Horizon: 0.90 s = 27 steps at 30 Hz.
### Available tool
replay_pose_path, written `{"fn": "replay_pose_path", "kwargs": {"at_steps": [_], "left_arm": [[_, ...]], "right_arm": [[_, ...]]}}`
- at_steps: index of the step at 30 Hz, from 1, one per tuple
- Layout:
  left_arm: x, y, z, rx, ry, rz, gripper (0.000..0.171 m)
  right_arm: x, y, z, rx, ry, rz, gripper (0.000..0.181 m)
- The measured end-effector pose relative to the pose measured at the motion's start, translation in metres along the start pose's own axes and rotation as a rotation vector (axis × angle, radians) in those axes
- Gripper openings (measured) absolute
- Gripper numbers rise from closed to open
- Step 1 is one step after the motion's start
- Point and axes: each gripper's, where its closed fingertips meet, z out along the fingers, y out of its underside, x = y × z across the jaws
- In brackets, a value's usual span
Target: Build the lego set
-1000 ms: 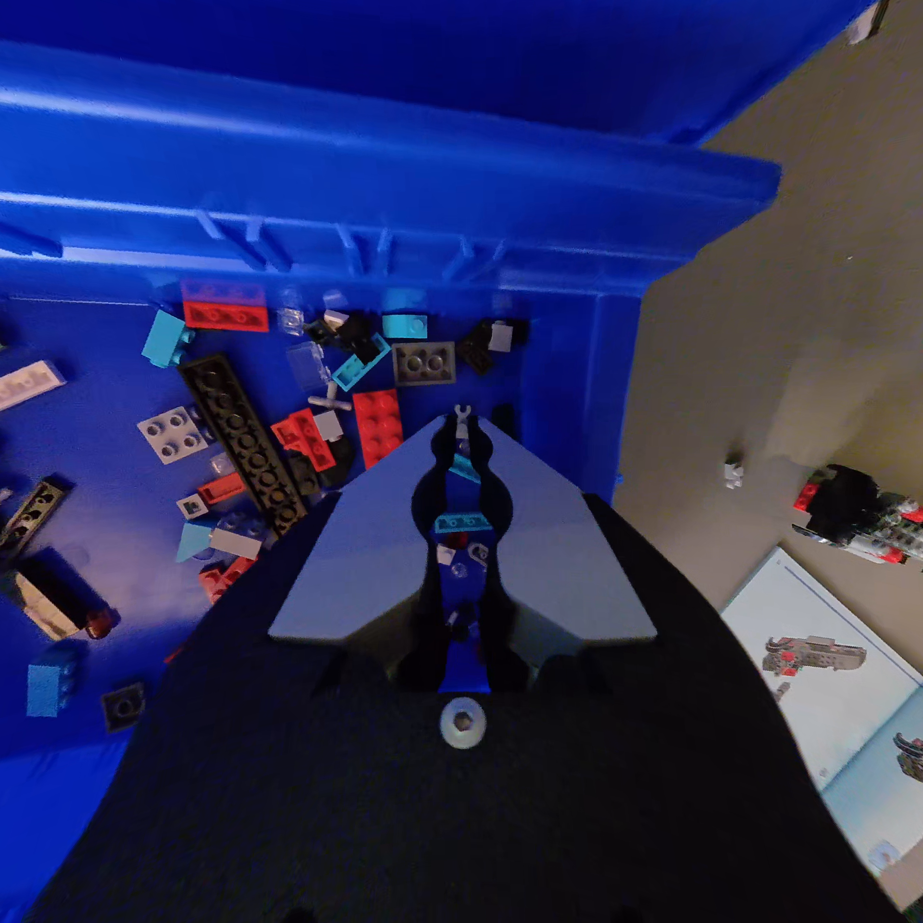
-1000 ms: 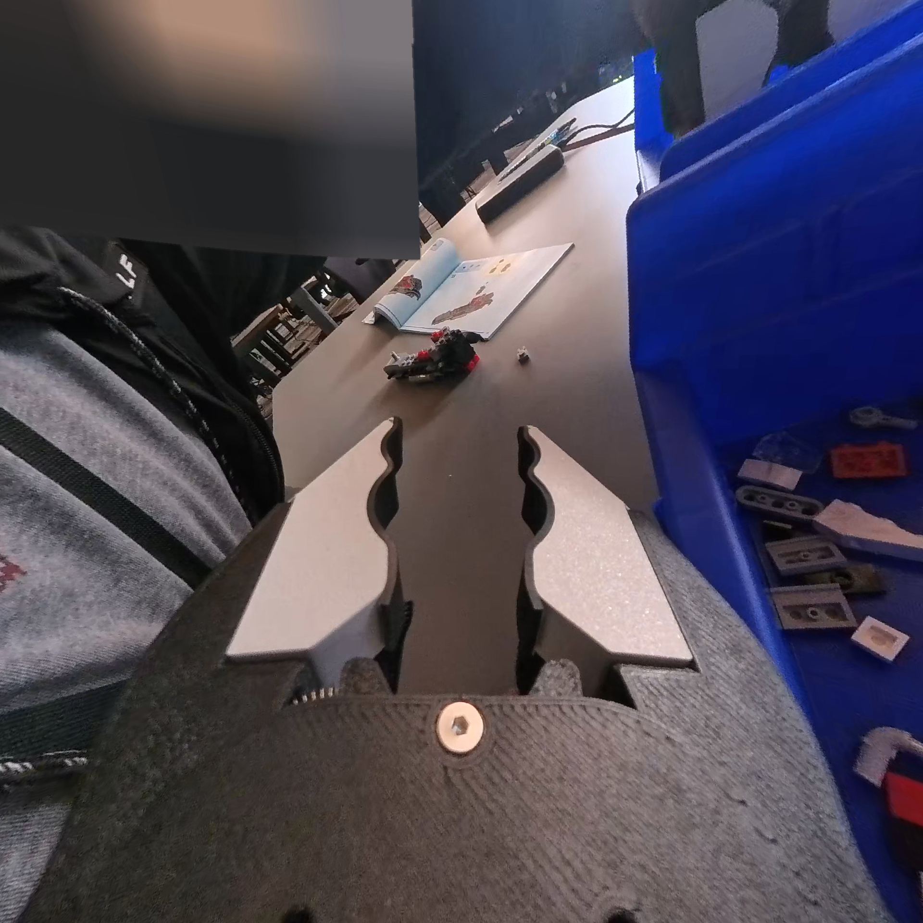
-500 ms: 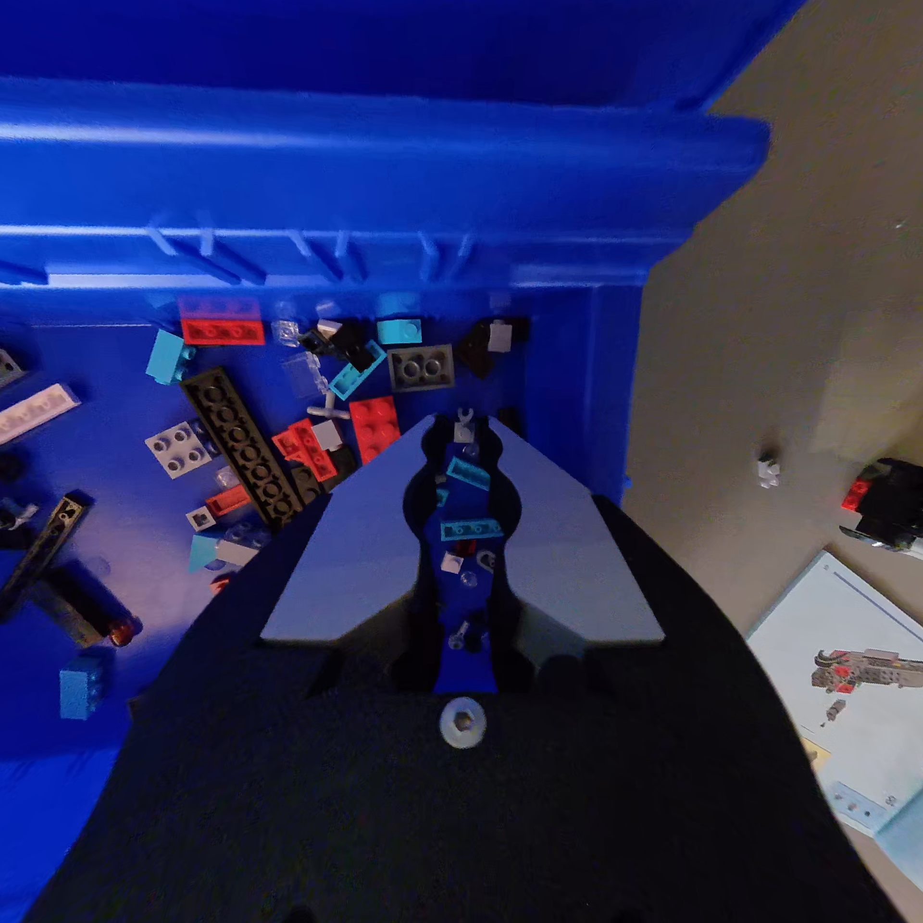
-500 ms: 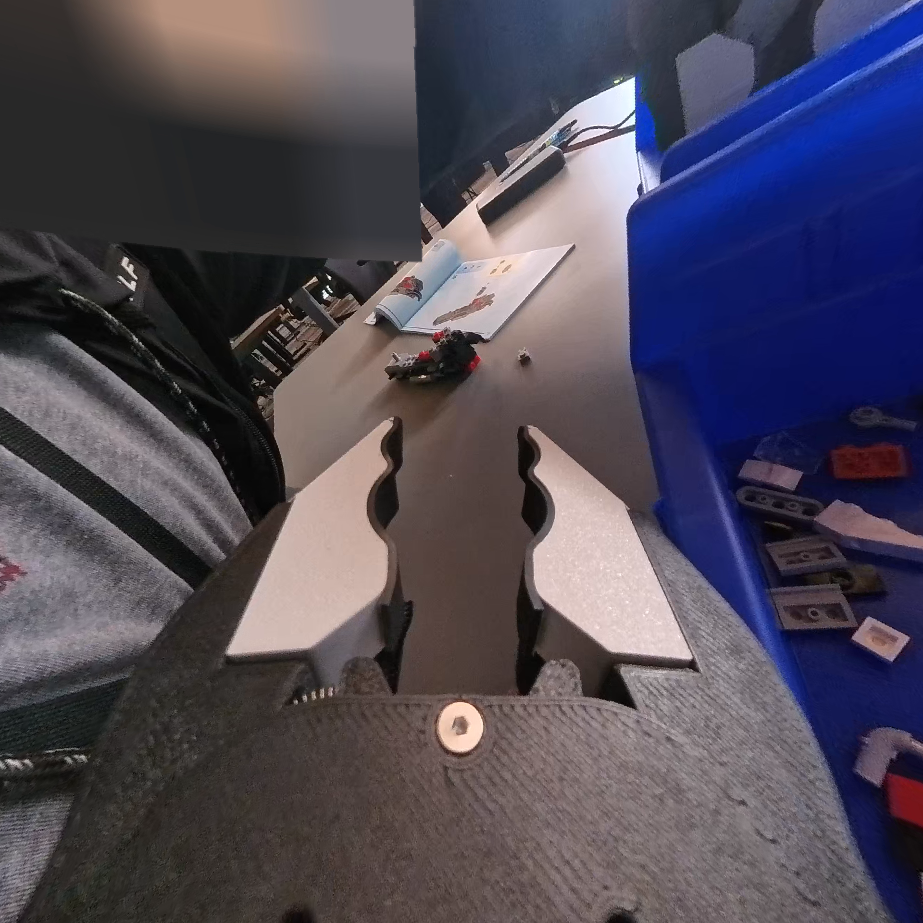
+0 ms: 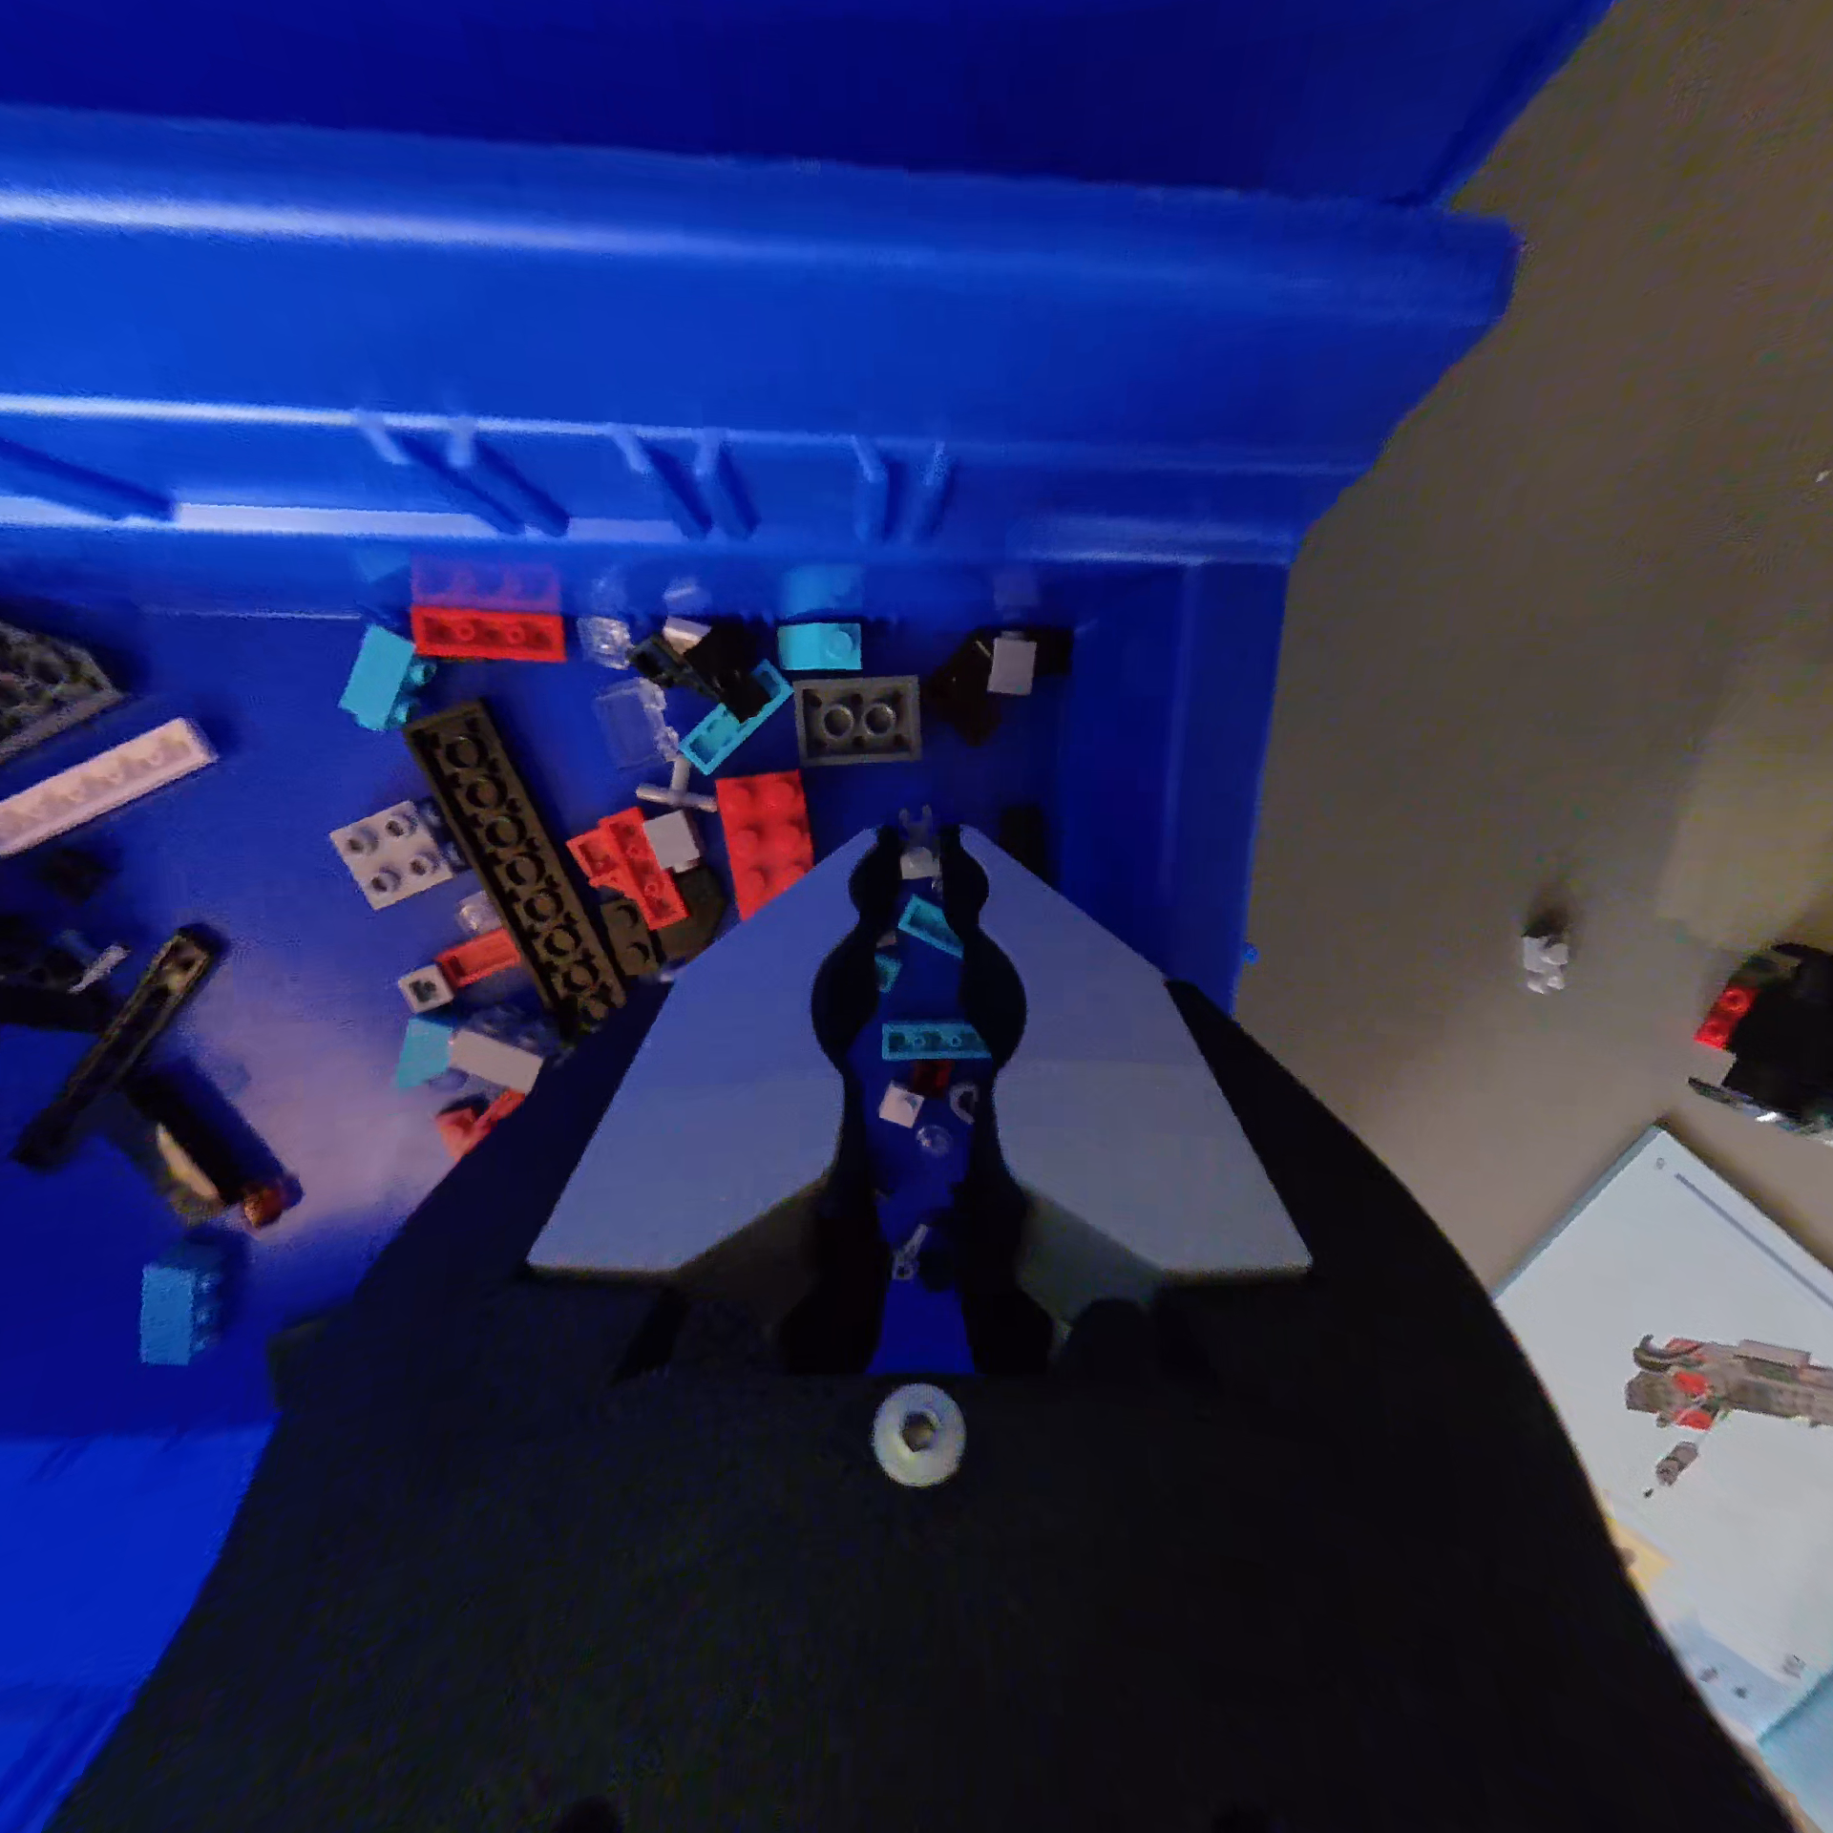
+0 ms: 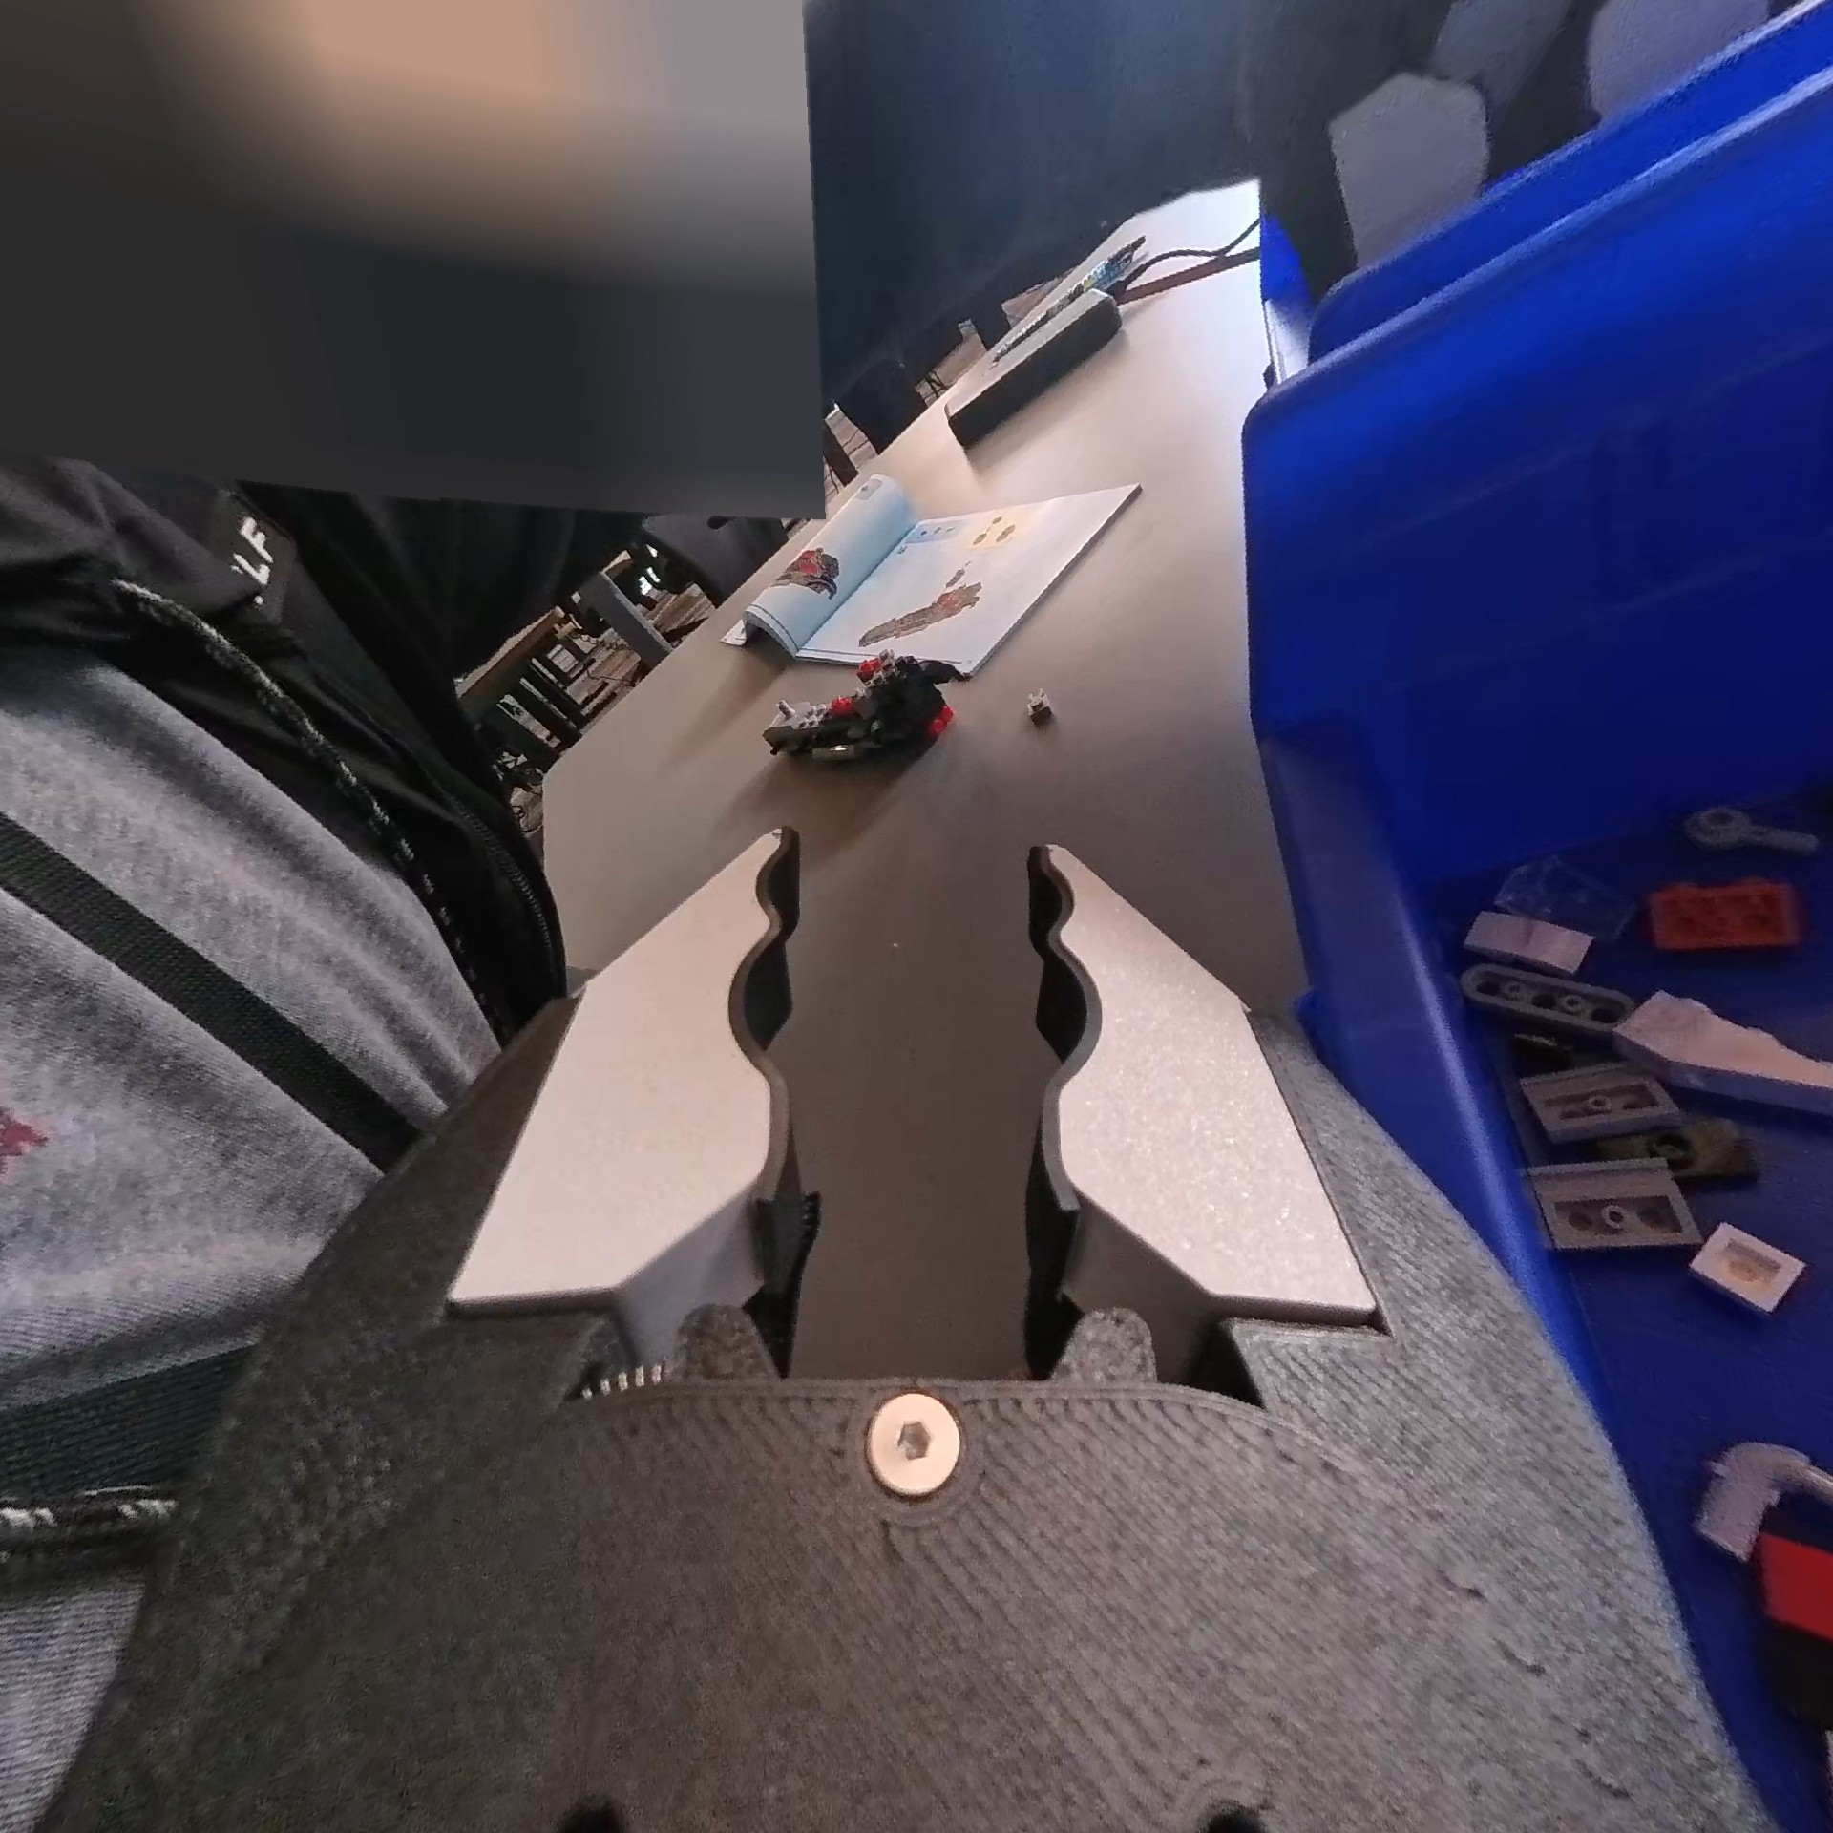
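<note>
My left gripper (image 5: pixel 917 843) hangs over the blue bin (image 5: pixel 694 298), near its right wall. Its jaws stand nearly together on a small light grey piece (image 5: pixel 917 859) at the tips. Below lie loose bricks: a red 2x3 brick (image 5: pixel 764 828), a long black plate (image 5: pixel 516 853) and a grey 2x2 plate (image 5: pixel 858 719). My right gripper (image 6: pixel 911 853) is open and empty above the table, left of the bin (image 6: pixel 1488 496). The partly built black, grey and red model (image 6: pixel 858 719) stands ahead of it and also shows in the left wrist view (image 5: pixel 1775 1041).
The open instruction booklet (image 6: pixel 942 575) lies behind the model and shows in the left view (image 5: pixel 1706 1389). A tiny loose piece (image 6: pixel 1039 706) sits beside the model. A black box (image 6: pixel 1037 372) and cables lie farther back. A person's torso (image 6: pixel 198 942) is close on the left. About 7 cm separates my left fingertips from the long black plate (image 5: pixel 516 853).
The left view has shifted a little: the model and booklet slid toward the right edge. The small grey piece stays at the left tips. The right gripper has not moved.
</note>
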Motion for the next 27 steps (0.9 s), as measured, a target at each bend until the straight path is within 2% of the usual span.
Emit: {"fn": "replay_pose_path", "kwargs": {"at_steps": [5, 8, 10, 12, 16, 23, 27], "left_arm": [[0.007, -0.019, -0.054, 0.191, -0.113, -0.126, 0.008], [0.038, -0.019, -0.087, 0.298, -0.19, -0.225, 0.008], [0.066, -0.01, -0.091, 0.346, -0.217, -0.315, 0.008], [0.092, 0.002, -0.078, 0.359, -0.215, -0.413, 0.008], [0.127, 0.026, -0.033, 0.29, -0.205, -0.553, 0.008], [0.142, 0.041, 0.004, 0.186, -0.181, -0.618, 0.009], [0.139, 0.039, 0.002, 0.202, -0.159, -0.622, 0.02]], "right_arm": [[0.0, 0.0, 0.0, 0.002, 0.001, 0.0, 0.047], [0.0, -0.001, 0.0, 0.006, 0.002, 0.0, 0.047], [0.0, 0.0, 0.0, 0.002, 0.002, 0.001, 0.047], [0.0, 0.001, 0.001, -0.006, 0.001, 0.002, 0.047], [0.0, 0.002, 0.002, -0.014, 0.001, 0.001, 0.047], [0.001, 0.002, 0.002, -0.012, 0.004, 0.001, 0.047], [0.0, 0.002, 0.002, -0.01, 0.001, 0.002, 0.047]]}}
